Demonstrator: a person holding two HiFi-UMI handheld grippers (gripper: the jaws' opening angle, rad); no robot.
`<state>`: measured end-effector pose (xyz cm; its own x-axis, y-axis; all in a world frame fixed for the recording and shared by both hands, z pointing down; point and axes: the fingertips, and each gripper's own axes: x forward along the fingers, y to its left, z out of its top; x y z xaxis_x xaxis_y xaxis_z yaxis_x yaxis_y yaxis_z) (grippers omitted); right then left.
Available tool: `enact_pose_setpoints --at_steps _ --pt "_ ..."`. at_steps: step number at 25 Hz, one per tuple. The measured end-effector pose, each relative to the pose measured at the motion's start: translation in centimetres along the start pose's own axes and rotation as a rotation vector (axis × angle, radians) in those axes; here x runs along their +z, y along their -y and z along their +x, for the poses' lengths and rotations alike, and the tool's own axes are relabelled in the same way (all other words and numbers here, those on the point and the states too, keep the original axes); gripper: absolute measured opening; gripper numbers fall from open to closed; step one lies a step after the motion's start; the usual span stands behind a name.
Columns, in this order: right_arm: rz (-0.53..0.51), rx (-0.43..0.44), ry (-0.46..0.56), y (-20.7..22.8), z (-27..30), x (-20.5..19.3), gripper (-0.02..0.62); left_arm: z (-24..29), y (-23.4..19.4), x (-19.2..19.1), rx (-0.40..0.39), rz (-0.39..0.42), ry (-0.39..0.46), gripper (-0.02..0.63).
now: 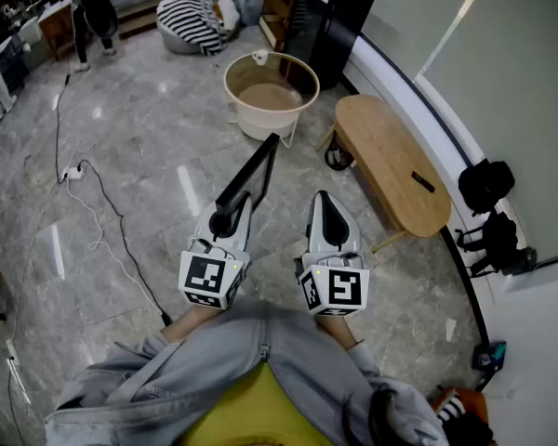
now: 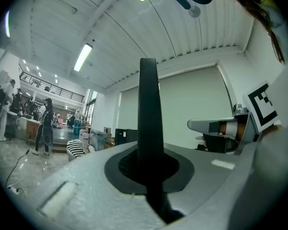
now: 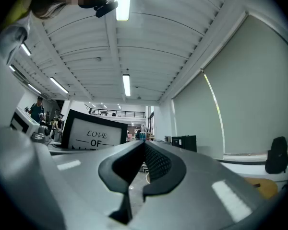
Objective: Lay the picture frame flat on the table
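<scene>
My left gripper [image 1: 225, 214] is shut on the lower edge of a black picture frame [image 1: 251, 177], held in the air above the floor and seen edge-on. In the left gripper view the frame [image 2: 148, 109] rises as a dark upright bar from between the jaws [image 2: 149, 163]. The right gripper [image 1: 324, 201] hovers beside it, shut and holding nothing. From the right gripper view [image 3: 144, 150] the frame's white face [image 3: 93, 135], printed "LOVE OF", shows at the left, apart from those jaws.
A round white table with a raised rim [image 1: 270, 96] stands ahead. To the right is an oval wooden table [image 1: 391, 161] with a small dark object on it. A black cabinet [image 1: 330, 17], a striped beanbag [image 1: 193, 19] and floor cables [image 1: 102, 221] lie around.
</scene>
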<state>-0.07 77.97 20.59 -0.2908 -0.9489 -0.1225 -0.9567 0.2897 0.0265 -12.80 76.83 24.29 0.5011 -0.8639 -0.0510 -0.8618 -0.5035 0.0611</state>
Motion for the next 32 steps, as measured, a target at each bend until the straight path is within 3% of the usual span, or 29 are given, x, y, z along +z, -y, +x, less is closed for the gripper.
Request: enact_pose_setpoints --at_steps 8,15,32 --pt "0.038 0.008 0.013 1.0 1.8 -0.8 0.002 2.2 -1.1 -0.2 0.010 -0.004 -0.003 0.014" --pt "0.041 0.001 0.008 3.4 6.4 -2.3 0.002 7.6 -3.1 -1.2 -0.019 -0.011 0.005 0.014" --pt "0.017 0.021 -0.044 14.0 33.4 -7.5 0.002 34.5 -16.1 -2.7 -0.058 -0.039 -0.013 0.014"
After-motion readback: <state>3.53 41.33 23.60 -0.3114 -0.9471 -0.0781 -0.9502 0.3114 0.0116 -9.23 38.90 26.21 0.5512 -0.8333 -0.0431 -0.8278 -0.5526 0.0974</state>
